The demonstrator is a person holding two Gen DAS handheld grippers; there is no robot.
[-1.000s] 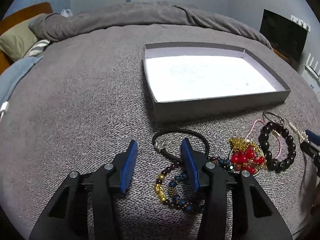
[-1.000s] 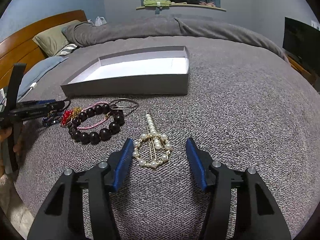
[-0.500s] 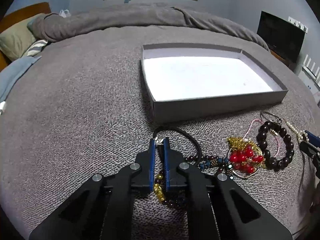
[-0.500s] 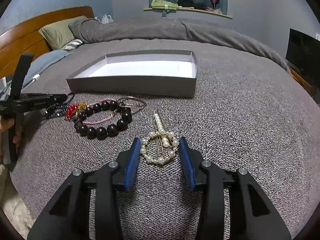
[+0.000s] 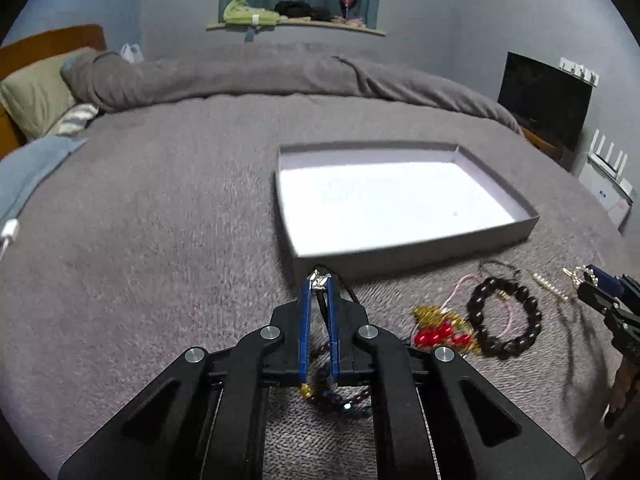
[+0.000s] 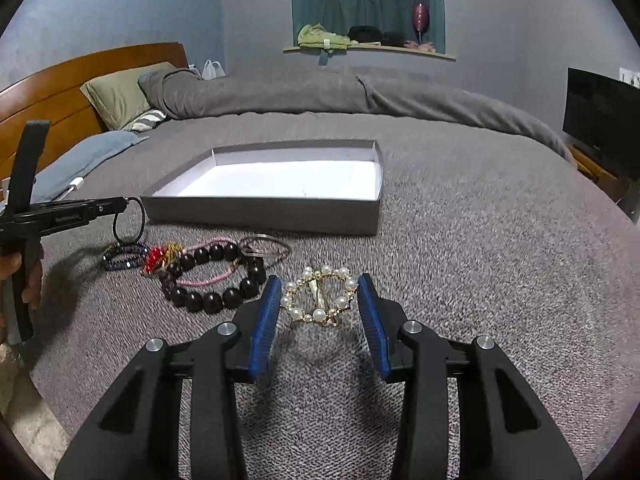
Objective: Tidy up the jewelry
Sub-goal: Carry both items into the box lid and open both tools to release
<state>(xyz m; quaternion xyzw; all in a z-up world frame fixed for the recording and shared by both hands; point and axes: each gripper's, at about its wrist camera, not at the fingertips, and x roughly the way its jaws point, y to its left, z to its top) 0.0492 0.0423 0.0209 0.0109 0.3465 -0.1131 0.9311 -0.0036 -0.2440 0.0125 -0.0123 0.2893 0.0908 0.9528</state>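
Note:
My left gripper is shut on the black cord bracelet at its silver clasp and holds it above the bed; the loop hangs below the fingertips. My right gripper is shut on the pearl hair clip and holds it just above the blanket, pinched between the blue pads. The grey open box with a white floor lies ahead, also in the right wrist view. The dark bead bracelet, red-and-gold piece and blue bead bracelet lie on the blanket.
The grey blanket covers the bed. Pillows and a wooden headboard are at the far left. A black TV stands at the right. A thin metal bangle and pink cord lie by the dark beads.
My left gripper closed on the black cord bracelet and lifted it off the blanket. My right gripper closed onto the pearl hair clip and raised it slightly.

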